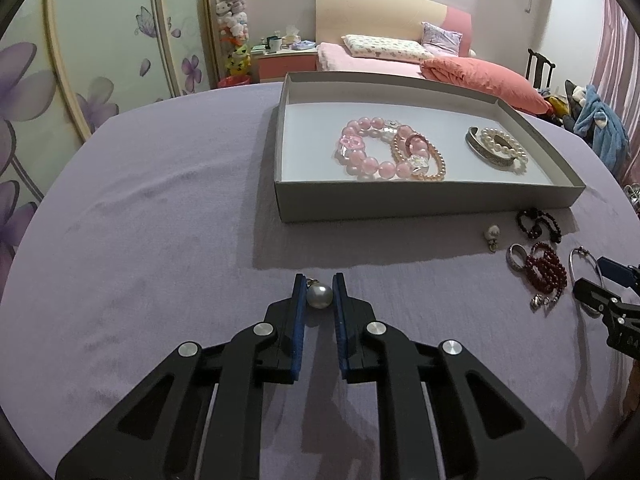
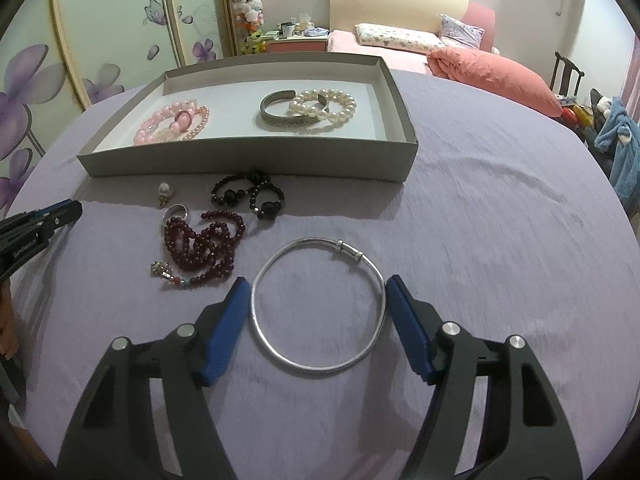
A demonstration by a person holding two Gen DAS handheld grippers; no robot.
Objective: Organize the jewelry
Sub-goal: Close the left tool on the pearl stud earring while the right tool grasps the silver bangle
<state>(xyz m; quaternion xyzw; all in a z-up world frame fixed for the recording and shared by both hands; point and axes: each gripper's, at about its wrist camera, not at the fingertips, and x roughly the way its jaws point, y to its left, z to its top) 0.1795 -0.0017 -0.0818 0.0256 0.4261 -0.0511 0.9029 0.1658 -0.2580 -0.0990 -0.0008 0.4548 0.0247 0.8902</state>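
Observation:
My left gripper (image 1: 319,282) is shut on a pearl earring (image 1: 319,295), held just above the purple cloth. My right gripper (image 2: 318,286) is open, its fingers on either side of a silver bangle (image 2: 318,306) that lies flat on the cloth. A grey tray (image 1: 420,203) holds pink bead bracelets (image 1: 370,146), a silver cuff (image 1: 486,152) and a white pearl bracelet (image 1: 506,142). On the cloth before the tray lie a second pearl earring (image 2: 164,193), a silver ring (image 2: 176,212), dark red beads (image 2: 204,250) and black bead bracelets (image 2: 248,194).
The table is covered with a purple cloth (image 1: 140,220). A bed with pink bedding (image 1: 472,72) stands behind it, a flowered wardrobe (image 1: 60,60) on the left, a chair with clothes (image 1: 600,120) on the right.

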